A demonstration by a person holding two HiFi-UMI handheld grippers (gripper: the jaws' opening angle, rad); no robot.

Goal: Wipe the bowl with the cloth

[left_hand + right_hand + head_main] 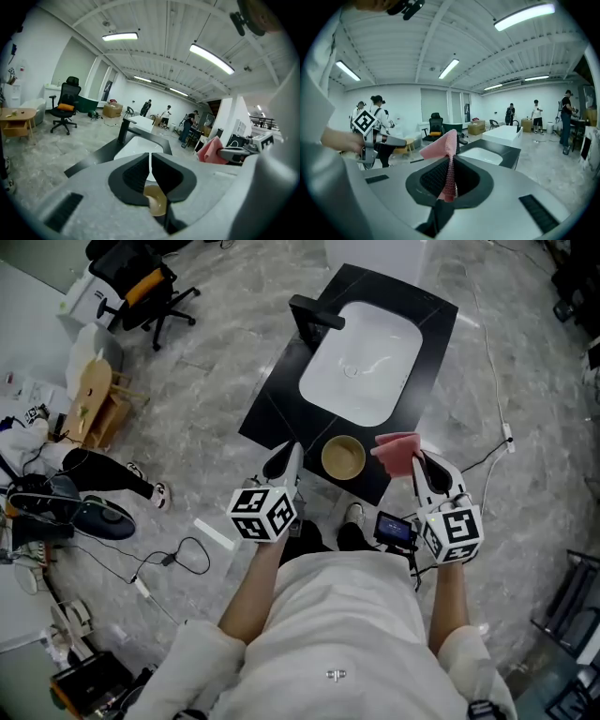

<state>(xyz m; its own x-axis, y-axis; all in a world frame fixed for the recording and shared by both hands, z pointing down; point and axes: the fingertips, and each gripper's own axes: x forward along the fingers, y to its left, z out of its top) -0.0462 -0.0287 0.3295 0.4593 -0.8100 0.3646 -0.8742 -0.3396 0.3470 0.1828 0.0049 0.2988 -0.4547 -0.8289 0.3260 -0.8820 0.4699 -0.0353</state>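
Only the head view shows the small round tan bowl (343, 457) whole, its inside bare, standing on the near edge of the black bench (281, 395) before the white sink basin (361, 357); the left gripper view catches just a piece of it below the left tongs (150, 159), all but closed on nothing, while the right tongs (450, 161) pinch the pink knitted cloth (443, 145), held up near the bowl's right
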